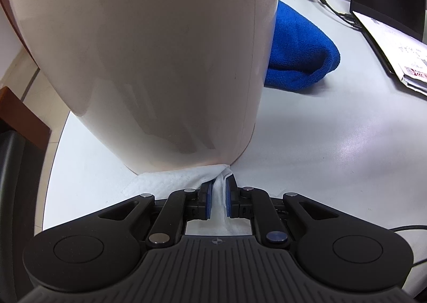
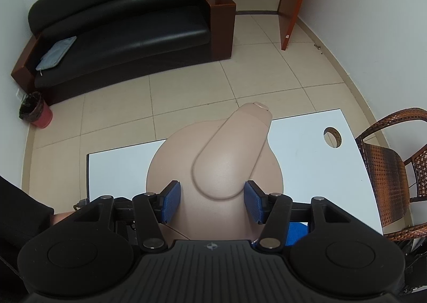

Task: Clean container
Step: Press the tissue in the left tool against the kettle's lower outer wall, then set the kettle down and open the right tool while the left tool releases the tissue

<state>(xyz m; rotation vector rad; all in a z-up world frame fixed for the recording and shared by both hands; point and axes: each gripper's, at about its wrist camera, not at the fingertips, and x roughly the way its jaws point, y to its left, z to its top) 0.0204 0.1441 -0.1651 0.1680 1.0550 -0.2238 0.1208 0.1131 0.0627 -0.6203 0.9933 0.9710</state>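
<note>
Desk (image 1: 333,143): white top, I see its rounded near-left corner in the left wrist view. Container (image 1: 160,49), a tall beige jug-like body, stands on the desk near that left edge; from the right wrist view I'm looking down on its domed lid and long handle (image 2: 232,148). Blue towel (image 1: 299,49) lies bunched just behind the container, touching its right side. Laptop (image 1: 387,1) with papers sits at the far right edge. Right gripper (image 2: 212,203) is clamped on the container's top, pads pressed to both sides. Left gripper (image 1: 219,196) is nearly closed, pinching a white wipe (image 1: 170,180) against the container's base.
</note>
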